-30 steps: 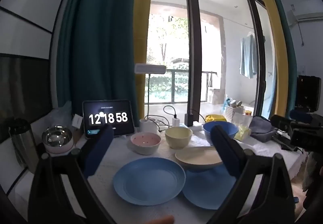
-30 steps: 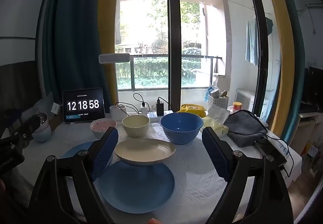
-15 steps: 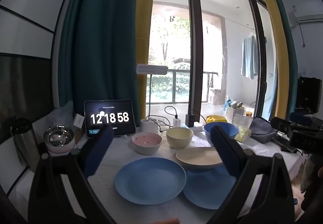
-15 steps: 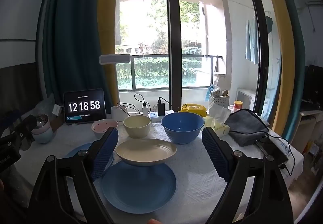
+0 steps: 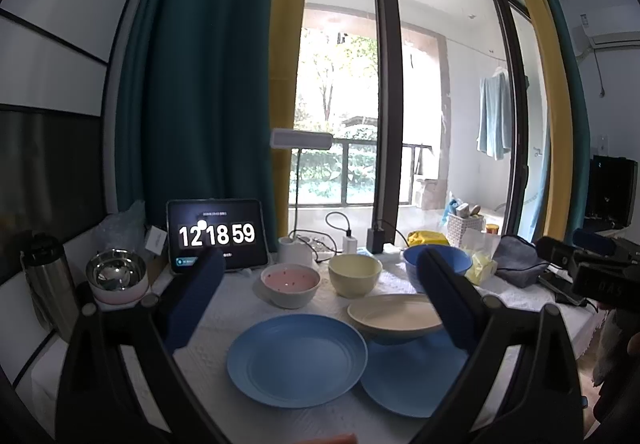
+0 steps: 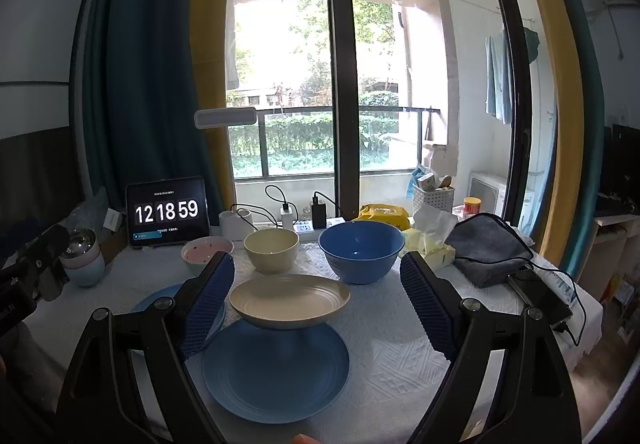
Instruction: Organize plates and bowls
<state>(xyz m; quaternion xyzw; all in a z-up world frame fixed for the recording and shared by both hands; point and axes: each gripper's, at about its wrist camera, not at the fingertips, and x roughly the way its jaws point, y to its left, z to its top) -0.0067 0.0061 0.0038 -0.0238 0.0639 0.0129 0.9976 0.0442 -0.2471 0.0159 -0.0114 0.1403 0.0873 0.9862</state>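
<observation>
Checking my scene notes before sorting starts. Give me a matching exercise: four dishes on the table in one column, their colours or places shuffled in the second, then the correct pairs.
Things:
1. large bowl
2. small bowl with dots
3. cream plate
4. steel bowl

Descriptions:
A. pink inside, near the tablet clock
B. shiny, stacked on another bowl at the table's left edge
C. blue, beside the yellowish bowl
D. resting on the far rim of a blue plate

Pairs: 1-C, 2-A, 3-D, 4-B
</observation>
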